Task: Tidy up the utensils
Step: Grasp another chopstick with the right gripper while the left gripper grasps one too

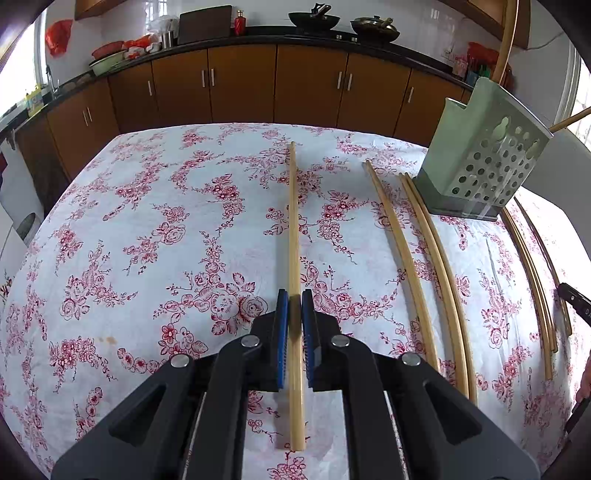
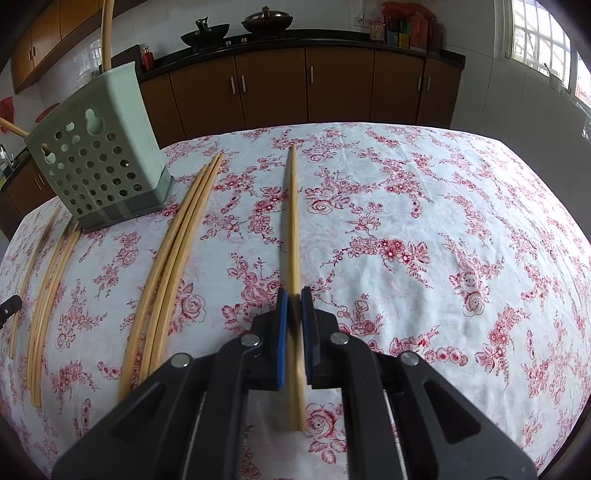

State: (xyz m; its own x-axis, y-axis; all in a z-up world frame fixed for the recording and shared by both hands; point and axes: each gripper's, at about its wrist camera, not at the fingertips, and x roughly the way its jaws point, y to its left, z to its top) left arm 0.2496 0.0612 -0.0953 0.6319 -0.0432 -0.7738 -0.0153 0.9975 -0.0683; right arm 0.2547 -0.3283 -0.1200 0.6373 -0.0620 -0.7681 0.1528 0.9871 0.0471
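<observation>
My left gripper (image 1: 294, 301) is shut on a bamboo chopstick (image 1: 293, 221) that runs straight away from me over the flowered tablecloth (image 1: 147, 221). My right gripper (image 2: 294, 299) is likewise shut on another chopstick (image 2: 293, 221), which casts a thin shadow on the cloth to its left. The pale green perforated utensil holder (image 1: 484, 158) (image 2: 99, 155) stands between the two hands, with chopsticks (image 2: 107, 33) sticking out of its top. Loose chopsticks lie beside it: three (image 1: 424, 266) on its left side and three more (image 2: 173, 258) on its right.
More loose chopsticks (image 1: 535, 280) (image 2: 44, 295) lie near the holder's base. The other gripper's black tip (image 1: 574, 299) (image 2: 9, 306) shows at each view's edge. Brown cabinets (image 1: 240, 85) under a dark counter with woks (image 1: 314, 18) stand beyond the table.
</observation>
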